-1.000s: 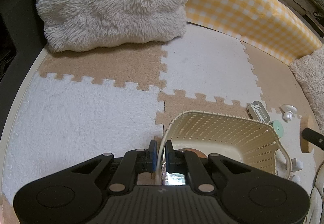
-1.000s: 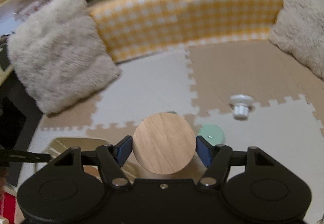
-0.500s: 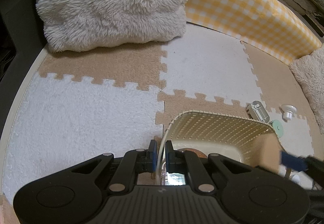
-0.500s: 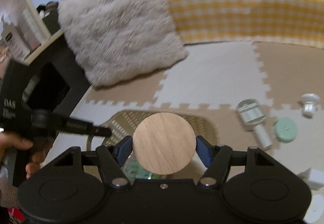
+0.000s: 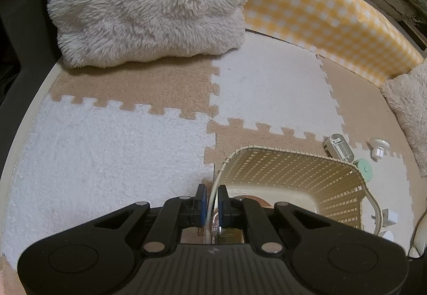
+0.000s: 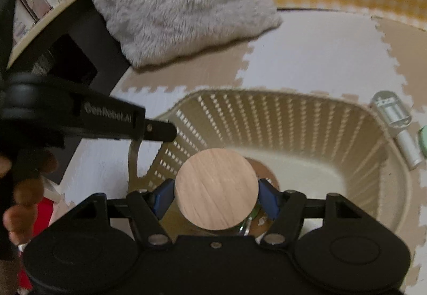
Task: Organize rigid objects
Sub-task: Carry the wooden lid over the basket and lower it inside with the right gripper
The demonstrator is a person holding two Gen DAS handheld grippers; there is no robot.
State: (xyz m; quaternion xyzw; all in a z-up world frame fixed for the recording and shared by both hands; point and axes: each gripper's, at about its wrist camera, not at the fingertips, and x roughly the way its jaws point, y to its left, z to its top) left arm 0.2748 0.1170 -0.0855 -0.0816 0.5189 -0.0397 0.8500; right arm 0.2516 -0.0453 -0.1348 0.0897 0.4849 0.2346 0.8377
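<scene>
A cream lattice basket (image 5: pixel 293 172) stands on the foam mat. My left gripper (image 5: pixel 211 195) is shut on its near-left rim, which runs between the blue pads; the right wrist view shows that gripper (image 6: pixel 162 132) clamped on the basket (image 6: pixel 280 118) edge, with a hand behind it. My right gripper (image 6: pixel 216 197) is shut on a round wooden disc (image 6: pixel 216 188), held by its edges over the inside of the basket. A brown round item (image 5: pixel 252 199) lies on the basket floor, mostly hidden.
Right of the basket lie a grey-white device (image 5: pixel 339 148), a mint green disc (image 5: pixel 364 169), a white knob (image 5: pixel 377 148) and a small white box (image 5: pixel 389 216). A fluffy cushion (image 5: pixel 149 1) and a yellow checked bolster (image 5: pixel 320 14) border the mat. Dark furniture stands at the left.
My right gripper carried the wooden disc leftward and down, from above the loose items to over the basket's inside. The left gripper and the basket stayed put.
</scene>
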